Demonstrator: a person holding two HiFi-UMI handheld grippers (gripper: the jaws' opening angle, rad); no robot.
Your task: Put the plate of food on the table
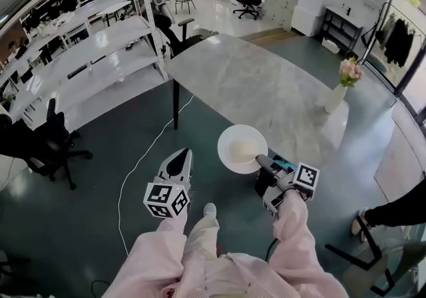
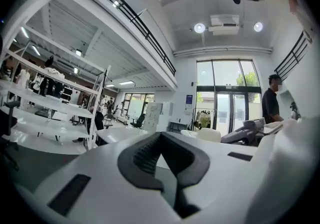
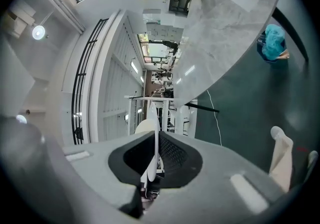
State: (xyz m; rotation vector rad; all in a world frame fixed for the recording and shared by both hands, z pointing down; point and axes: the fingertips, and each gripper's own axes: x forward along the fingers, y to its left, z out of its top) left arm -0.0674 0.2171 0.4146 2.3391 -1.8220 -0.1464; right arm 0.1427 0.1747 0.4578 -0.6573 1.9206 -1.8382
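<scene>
One edge of the plate [image 1: 239,147] sits pinched in the right gripper's [image 1: 261,160] jaws by the worktop [image 1: 266,84], left gripper's [image 1: 181,159] jaws closed, empty.

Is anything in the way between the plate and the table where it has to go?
No, nothing visible. The right gripper holds the plate by its rim, close to the table, whose near part is bare. The vase of flowers on it stands away at the right edge.
</scene>
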